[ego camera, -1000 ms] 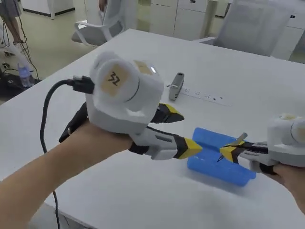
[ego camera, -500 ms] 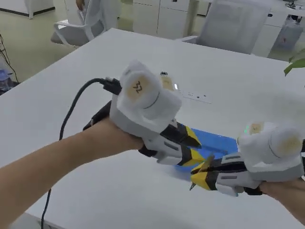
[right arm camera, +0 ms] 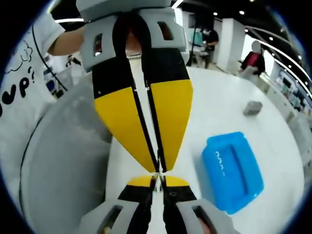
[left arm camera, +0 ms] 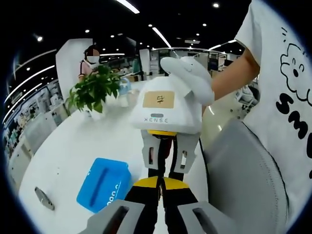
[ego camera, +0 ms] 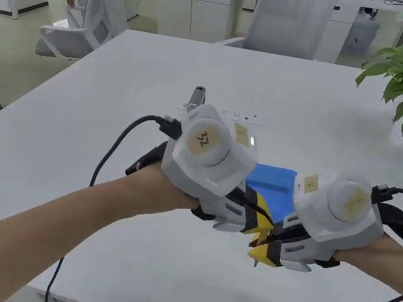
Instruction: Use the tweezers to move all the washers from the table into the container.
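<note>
Two sets of jaws closed: our left gripper (left arm camera: 161, 184) and right gripper (right arm camera: 157, 184) meet tip to tip, blue container (ego camera: 277, 179) just beyond; tweezers unclear.

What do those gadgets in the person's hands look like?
The left gripper and right gripper are alike: bulky white plastic bodies, black fingers with yellow tips. Each carries a round tan label; a black cable runs from the left one. The person wears a white T-shirt with black print.
</note>
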